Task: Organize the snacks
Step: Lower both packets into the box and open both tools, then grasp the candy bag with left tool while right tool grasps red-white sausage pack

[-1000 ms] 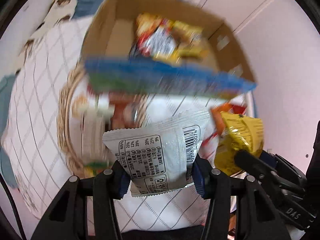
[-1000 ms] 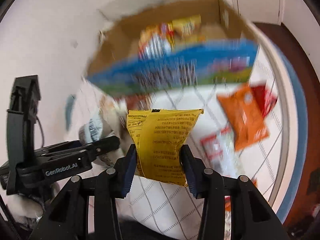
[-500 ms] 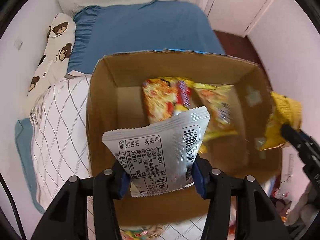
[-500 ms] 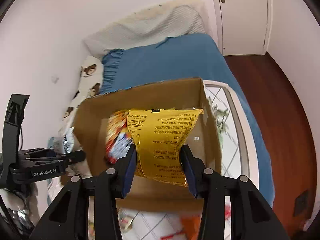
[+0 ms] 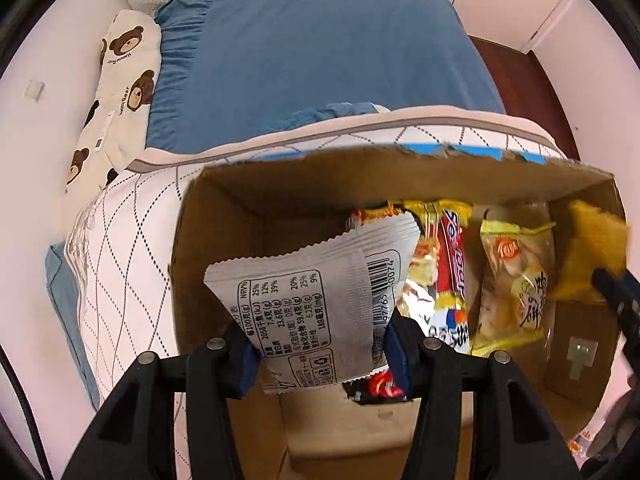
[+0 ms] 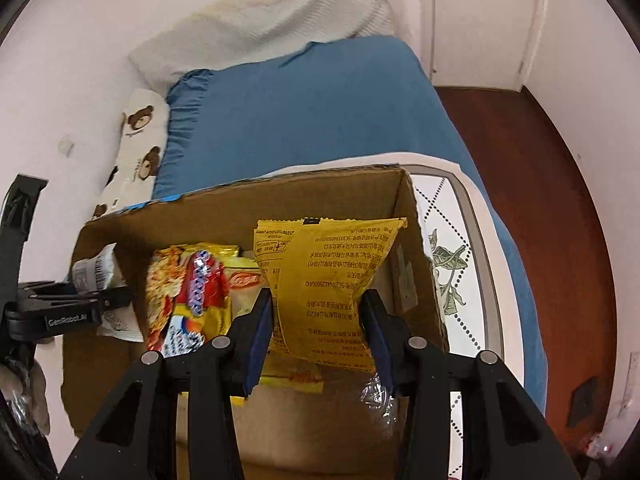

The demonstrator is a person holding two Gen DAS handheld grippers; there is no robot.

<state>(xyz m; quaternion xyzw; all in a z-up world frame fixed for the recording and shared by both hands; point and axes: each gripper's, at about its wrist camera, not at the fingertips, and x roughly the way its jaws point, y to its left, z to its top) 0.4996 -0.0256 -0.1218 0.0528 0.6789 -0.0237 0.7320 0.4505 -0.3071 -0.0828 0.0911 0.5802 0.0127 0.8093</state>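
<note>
While both packets hang over the open cardboard box point(image 5: 256, 208), the step in hand looks to be the drop: two snacks brought to the box that stands on the bed, with several bright packets already lying on its floor. The left tongs point(image 5: 320, 344) point straight down into the box and are clenched on the white packet point(image 5: 316, 292), whose lower edges sit pinched between the blue pads; it hangs near the box's left wall, above the bare cardboard floor beside the red and yellow packets point(image 5: 448, 272). The right tongs point(image 6: 320, 328) have just been opening, with the yellow packet point(image 6: 324, 276) between them. Its sides look to be touching the pads yet, so whether it is truly let go I cannot tell from the right wrist view; it stands upright close to the box's right wall. Next, I judge, the left tongs must spread to release the white packet, and both must lift clear of the box's rim without snagging a wrapper.
</note>
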